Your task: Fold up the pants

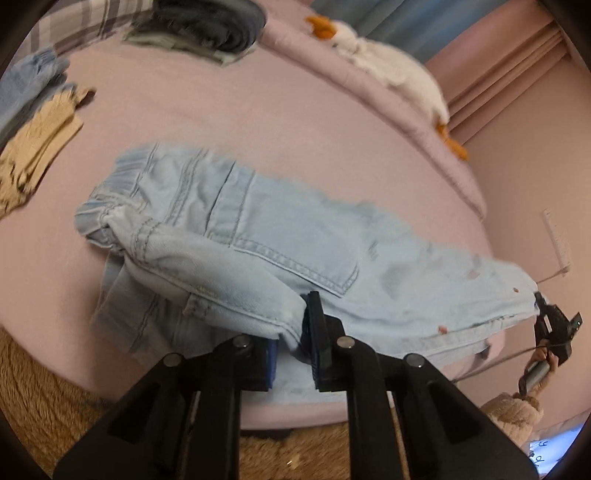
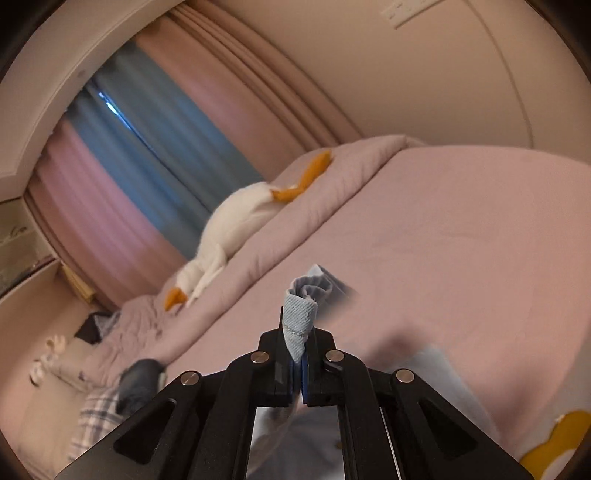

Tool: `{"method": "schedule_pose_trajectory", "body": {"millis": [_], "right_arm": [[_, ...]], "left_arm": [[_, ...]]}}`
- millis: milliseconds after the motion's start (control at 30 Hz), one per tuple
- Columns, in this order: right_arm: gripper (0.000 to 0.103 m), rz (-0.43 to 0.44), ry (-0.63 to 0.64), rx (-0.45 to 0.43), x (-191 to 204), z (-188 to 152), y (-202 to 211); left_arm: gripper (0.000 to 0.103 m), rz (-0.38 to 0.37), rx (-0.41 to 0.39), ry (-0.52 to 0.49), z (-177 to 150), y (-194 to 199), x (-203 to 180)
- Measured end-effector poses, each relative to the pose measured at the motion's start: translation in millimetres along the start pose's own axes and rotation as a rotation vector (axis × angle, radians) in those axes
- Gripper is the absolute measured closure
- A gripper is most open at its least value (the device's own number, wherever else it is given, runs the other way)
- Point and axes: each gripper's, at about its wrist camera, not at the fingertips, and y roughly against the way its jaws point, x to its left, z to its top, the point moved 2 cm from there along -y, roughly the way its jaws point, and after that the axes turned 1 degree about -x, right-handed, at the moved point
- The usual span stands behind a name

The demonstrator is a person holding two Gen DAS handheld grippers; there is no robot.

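Light blue denim pants [image 1: 258, 236] lie across the pink bed [image 1: 221, 110], waistband at the far left, legs running right. My left gripper [image 1: 291, 339] is shut on a bunched edge of the pants near the bed's front edge. My right gripper [image 2: 298, 347] is shut on a rolled bit of the pants' denim [image 2: 300, 314] and holds it above the bed. The right gripper also shows at the far right of the left wrist view [image 1: 554, 325], holding the pants' leg end.
A white plush goose [image 1: 388, 66] lies along the bed's far side; it also shows in the right wrist view [image 2: 236, 218]. Folded dark clothes [image 1: 214, 26], a tan garment [image 1: 37, 147] and a blue garment [image 1: 26, 81] sit at the bed's left. Brown rug [image 1: 44, 398] below.
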Motion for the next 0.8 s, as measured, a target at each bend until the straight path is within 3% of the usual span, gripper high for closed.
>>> {"method": "schedule_pose_trajectory", "body": {"millis": [133, 200, 300, 400, 467, 500, 667, 800], "right_arm": [[0.099, -0.257, -0.088, 0.208, -72.3, -52.8, -35.5], [0.099, -0.273, -0.174, 0.286, -101.2, -69.8, -47.1], [0.097, -0.213, -0.238, 0.28, -113.0, -69.8, -38.4], [0.081, -0.274, -0.217, 0.248, -112.7, -62.5, -19.5], [0.058, -0.319, -0.202, 0.213, -110.5, -59.3, -3.6], [0.053, -0.333, -0.208, 0.195, -111.1, -59.4, 4.3], [0.052, -0.413, -0.26, 0.161, -127.6, -64.7, 13.3], [0.06, -0.319, -0.338, 0.198, -136.5, -73.9, 7.4]], "left_arm": [[0.087, -0.016, 0.096, 0.072, -14.6, -20.2, 20.3], [0.086, -0.013, 0.105, 0.076, -15.2, -22.3, 21.8], [0.083, 0.003, 0.095, 0.062, -12.7, -19.5, 18.4], [0.083, 0.017, 0.092, 0.056, -13.8, -19.7, 18.4], [0.083, 0.02, 0.092, 0.053, -13.0, -21.4, 18.1], [0.083, 0.021, 0.093, 0.054, -11.5, -23.4, 17.2], [0.082, 0.027, 0.1, 0.054, -8.8, -27.5, 11.6], [0.083, 0.033, 0.099, 0.046, -8.3, -28.3, 10.3]]}}
